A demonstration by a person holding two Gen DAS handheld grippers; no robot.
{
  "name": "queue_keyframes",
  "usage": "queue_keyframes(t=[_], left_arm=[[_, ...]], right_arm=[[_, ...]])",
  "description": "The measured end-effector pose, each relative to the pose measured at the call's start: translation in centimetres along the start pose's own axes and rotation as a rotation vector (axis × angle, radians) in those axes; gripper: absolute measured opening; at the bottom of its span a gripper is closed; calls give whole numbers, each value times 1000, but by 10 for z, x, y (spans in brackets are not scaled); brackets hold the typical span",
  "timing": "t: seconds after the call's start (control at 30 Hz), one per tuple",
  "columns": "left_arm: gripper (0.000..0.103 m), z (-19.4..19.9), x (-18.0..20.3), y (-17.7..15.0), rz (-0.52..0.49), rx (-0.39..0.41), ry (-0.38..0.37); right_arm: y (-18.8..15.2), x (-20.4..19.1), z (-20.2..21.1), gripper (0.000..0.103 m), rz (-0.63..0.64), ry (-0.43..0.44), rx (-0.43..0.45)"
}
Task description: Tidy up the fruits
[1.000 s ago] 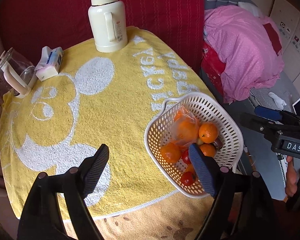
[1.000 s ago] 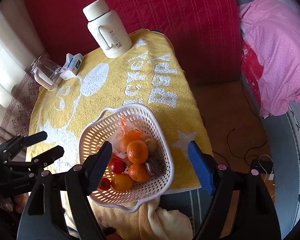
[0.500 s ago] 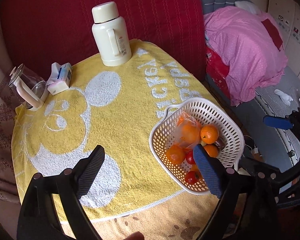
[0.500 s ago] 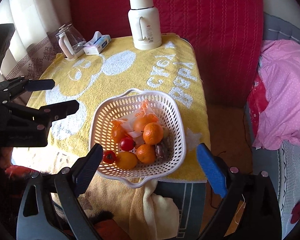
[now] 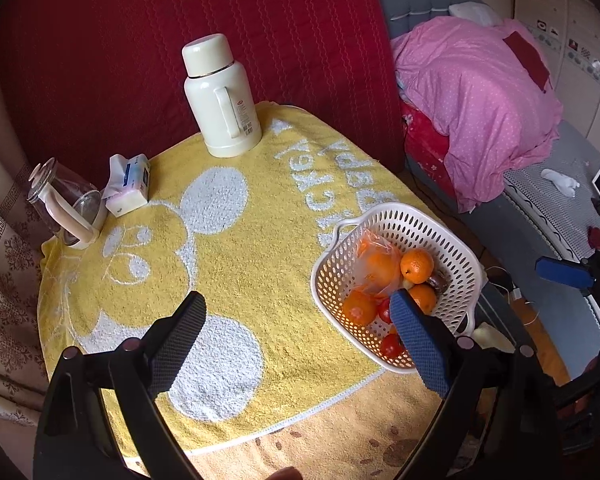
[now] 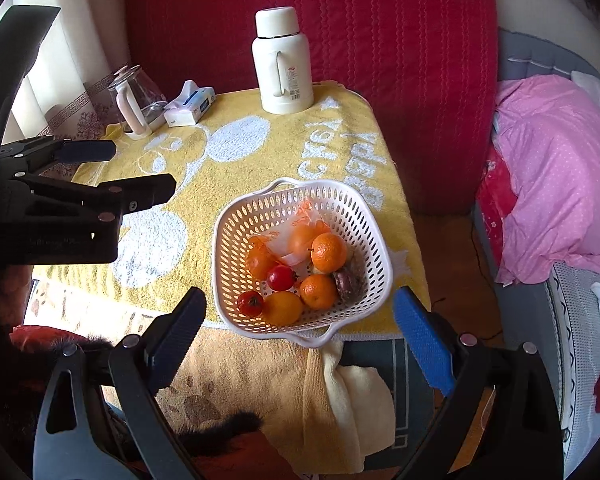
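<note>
basket (image 6: 300, 196): white perforated, at the near right corner of the yellow towel (image 5: 236, 248); near handle hangs just over the towel's edge.
fruit: all inside basket. Oranges (image 6: 329, 252), 2 red tomatoes (image 6: 281, 277), 1 yellow fruit (image 6: 283, 309), 1 dark purple fruit (image 6: 350, 285), plus a plastic bag (image 6: 290, 240) with orange fruit in it.
left gripper (image 5: 296, 320): released, nothing between the jaws; they have just been opening further. It sits left of basket over the towel; its blue pad overlaps the basket only in view.
right gripper (image 6: 298, 314): released, empty, basket framed between the pads but no contact. Jaws just widened, now steady.
change: vs 1 s ago both views show more of the table and basket looks smaller, so both grippers backed off. Basket and fruit unmoved.
read: looks like end or reset, not a pick. Fruit gathered in 1 container; none loose on the towel.
rest of table: thermos (image 5: 220, 96), tissue pack (image 5: 128, 184), glass jug (image 5: 64, 208), all well apart from basket, far side.
</note>
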State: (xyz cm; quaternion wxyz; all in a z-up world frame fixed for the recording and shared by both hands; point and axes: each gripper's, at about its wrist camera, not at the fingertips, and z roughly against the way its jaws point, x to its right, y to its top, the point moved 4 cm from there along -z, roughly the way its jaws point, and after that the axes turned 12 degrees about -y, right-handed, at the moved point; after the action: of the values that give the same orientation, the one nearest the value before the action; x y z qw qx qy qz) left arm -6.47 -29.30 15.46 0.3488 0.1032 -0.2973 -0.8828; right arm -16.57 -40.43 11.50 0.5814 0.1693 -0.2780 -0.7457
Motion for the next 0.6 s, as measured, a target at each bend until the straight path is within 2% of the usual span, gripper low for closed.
queue_keyframes(t=[0.27,0.6], left_arm=[[92,24,-4,-16,-63,18,-28],[92,36,-9,-26,-64,33,-93]], right_arm=[[-15,-21,26,96,-53,-77,5],[-18,-32,49,96,-110,-170,29]])
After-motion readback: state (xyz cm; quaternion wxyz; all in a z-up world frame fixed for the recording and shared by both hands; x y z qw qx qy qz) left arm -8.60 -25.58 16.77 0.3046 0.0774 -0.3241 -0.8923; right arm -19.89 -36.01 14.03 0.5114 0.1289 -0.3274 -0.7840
